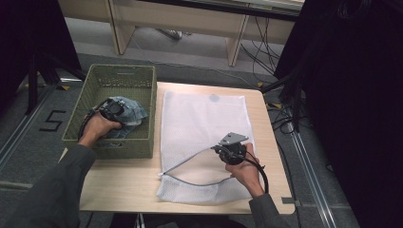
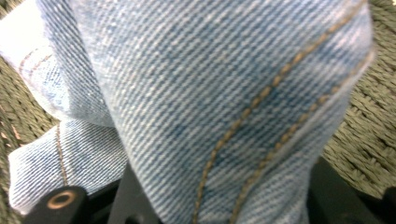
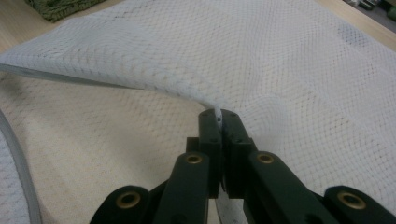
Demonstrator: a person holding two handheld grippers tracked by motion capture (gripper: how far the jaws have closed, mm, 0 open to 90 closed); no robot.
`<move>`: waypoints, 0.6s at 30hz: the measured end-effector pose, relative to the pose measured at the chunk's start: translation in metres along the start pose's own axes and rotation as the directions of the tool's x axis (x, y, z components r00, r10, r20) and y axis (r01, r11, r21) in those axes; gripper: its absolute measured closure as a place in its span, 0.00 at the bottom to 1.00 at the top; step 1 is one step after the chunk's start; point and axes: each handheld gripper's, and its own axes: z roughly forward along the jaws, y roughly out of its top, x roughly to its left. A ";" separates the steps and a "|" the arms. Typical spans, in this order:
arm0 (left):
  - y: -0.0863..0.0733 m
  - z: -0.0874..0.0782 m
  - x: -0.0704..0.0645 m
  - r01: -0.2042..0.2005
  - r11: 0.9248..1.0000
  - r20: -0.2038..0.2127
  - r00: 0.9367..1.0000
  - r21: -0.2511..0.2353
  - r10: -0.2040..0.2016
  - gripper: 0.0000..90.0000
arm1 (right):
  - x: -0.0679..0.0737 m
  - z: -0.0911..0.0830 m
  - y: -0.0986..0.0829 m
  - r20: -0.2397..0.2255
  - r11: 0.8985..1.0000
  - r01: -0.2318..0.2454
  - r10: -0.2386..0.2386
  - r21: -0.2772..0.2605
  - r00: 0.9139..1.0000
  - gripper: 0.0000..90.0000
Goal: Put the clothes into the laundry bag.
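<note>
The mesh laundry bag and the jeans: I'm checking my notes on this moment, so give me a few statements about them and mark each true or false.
1. The right gripper has its jaws shut on the upper edge of the mesh bag, lifting the opening. True.
2. The jeans already lie inside the mesh bag. False: they are in the green woven basket.
3. The left gripper is down in the basket at the jeans. True; whether its jaws are shut on the denim cannot be told.
4. The basket stands to the right of the bag in the high view. False: it stands to its left.
5. The bag's open end faces the person. True.
</note>
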 end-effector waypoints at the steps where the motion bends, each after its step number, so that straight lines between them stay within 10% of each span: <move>1: 0.000 -0.002 0.002 -0.010 1.000 0.005 1.000 0.004 0.010 0.69 | 0.000 -0.001 0.000 -0.003 1.000 -0.001 0.001 0.001 1.000 0.99; 10: -0.003 -0.021 0.011 0.046 0.992 0.024 0.999 -0.117 -0.043 0.73 | -0.003 -0.003 0.000 0.005 1.000 -0.020 0.020 -0.009 1.000 0.99; 16: -0.008 -0.050 0.023 0.152 0.953 0.087 0.987 -0.263 -0.134 0.74 | -0.005 -0.004 -0.001 0.006 1.000 -0.020 0.020 -0.012 1.000 0.99; 18: -0.007 -0.061 0.028 0.162 0.955 0.110 0.984 -0.249 -0.138 0.74 | -0.004 -0.004 -0.001 0.009 1.000 -0.025 0.025 -0.014 1.000 0.99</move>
